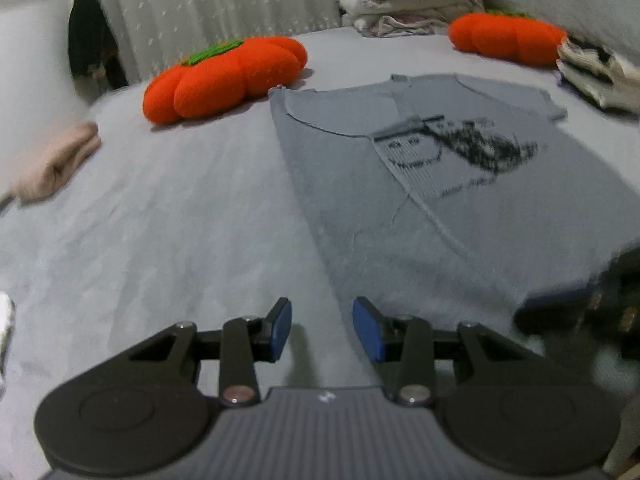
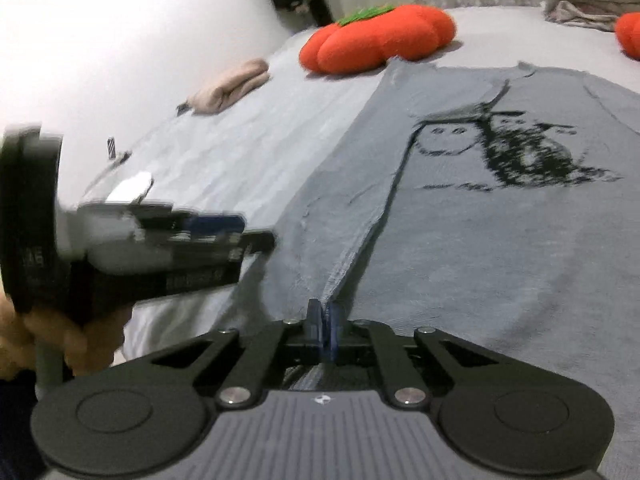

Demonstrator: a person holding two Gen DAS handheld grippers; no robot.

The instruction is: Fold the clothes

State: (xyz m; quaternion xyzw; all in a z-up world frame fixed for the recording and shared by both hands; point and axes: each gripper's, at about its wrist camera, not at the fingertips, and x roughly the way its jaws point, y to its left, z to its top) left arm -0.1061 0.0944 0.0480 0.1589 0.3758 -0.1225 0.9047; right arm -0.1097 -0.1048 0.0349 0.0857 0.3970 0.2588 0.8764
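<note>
Grey bedsheet (image 1: 160, 220): my right gripper (image 2: 324, 320) clamps the grey knitted printed sweater's (image 2: 480, 260) six-o'clock fold; left gripper (image 1: 322, 328), jaws apart, must pinch next.

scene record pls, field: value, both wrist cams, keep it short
surface: grey bedsheet
garment: grey T-shirt with dark print, lying flat, left side folded over the front
left gripper: open, empty, above the sheet beside the shirt's left edge
right gripper: shut on the shirt's folded edge near the hem
clutter: two orange pumpkin cushions, pink rolled garment, folded stack at the far side
blur: left gripper is smeared in the right wrist view
</note>
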